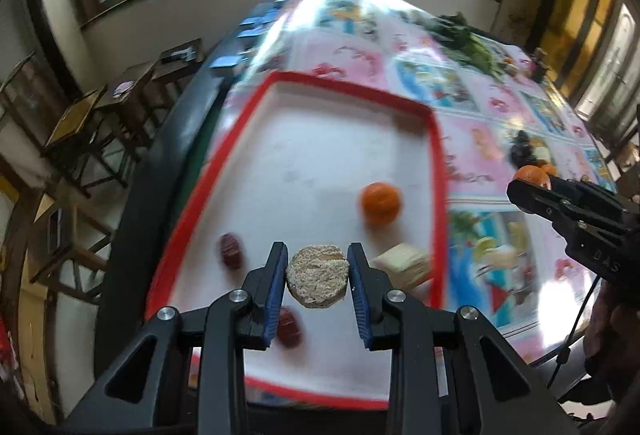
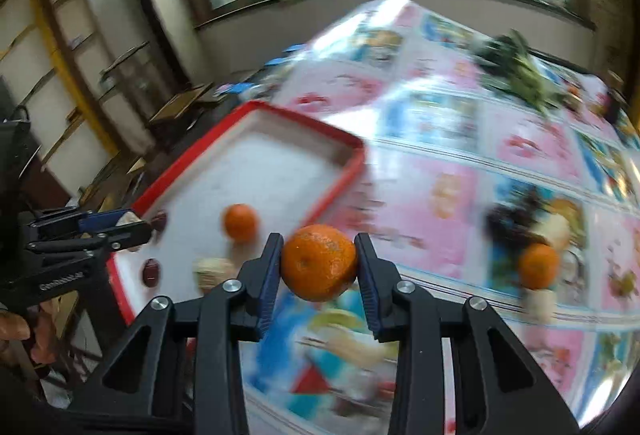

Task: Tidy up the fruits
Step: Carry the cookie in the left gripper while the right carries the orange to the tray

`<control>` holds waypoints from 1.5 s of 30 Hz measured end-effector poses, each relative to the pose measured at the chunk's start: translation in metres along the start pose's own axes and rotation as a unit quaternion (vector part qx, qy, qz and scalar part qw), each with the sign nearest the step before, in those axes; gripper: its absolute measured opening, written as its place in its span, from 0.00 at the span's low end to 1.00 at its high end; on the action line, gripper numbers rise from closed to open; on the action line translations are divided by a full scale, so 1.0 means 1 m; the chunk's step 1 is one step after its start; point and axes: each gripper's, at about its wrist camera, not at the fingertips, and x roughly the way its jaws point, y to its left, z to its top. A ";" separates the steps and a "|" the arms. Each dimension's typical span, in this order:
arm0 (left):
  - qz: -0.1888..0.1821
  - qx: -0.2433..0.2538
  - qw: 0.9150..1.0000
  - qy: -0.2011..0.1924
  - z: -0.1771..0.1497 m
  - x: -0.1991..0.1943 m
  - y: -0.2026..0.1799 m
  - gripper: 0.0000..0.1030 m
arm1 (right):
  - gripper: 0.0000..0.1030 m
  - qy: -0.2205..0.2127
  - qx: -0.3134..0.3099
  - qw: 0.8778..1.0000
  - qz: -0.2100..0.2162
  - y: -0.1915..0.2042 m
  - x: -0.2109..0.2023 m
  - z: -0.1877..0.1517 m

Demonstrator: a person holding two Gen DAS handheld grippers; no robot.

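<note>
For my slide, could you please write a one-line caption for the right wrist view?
Right gripper holds a mandarin above the patterned tablecloth, beside the red-rimmed tray.

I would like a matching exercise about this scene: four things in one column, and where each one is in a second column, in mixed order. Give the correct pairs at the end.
Things:
1. round biscuit
2. held orange
3. loose orange
4. leafy greens

Places:
A. lying in the red tray
B. between the fingers of the right gripper
C. at the far end of the table
D. between the fingers of the left gripper

Pairs: 1-D, 2-B, 3-A, 4-C
</note>
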 end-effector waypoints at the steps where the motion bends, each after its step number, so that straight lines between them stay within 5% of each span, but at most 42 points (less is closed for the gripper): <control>1: 0.007 -0.003 1.000 -0.001 -0.003 0.000 0.006 0.29 | 0.37 0.002 -0.007 1.000 0.006 0.009 0.003 0.000; 16: 0.037 -0.027 0.999 0.007 -0.026 0.010 0.054 0.29 | 0.37 0.051 -0.104 0.992 0.051 0.106 0.071 0.005; 41: 0.027 -0.021 0.999 0.034 -0.029 0.040 0.063 0.30 | 0.38 0.089 -0.110 0.990 0.025 0.116 0.107 -0.002; 45: 0.032 -0.016 0.999 0.032 -0.030 0.040 0.060 0.30 | 0.45 0.089 -0.107 0.990 0.021 0.115 0.106 -0.002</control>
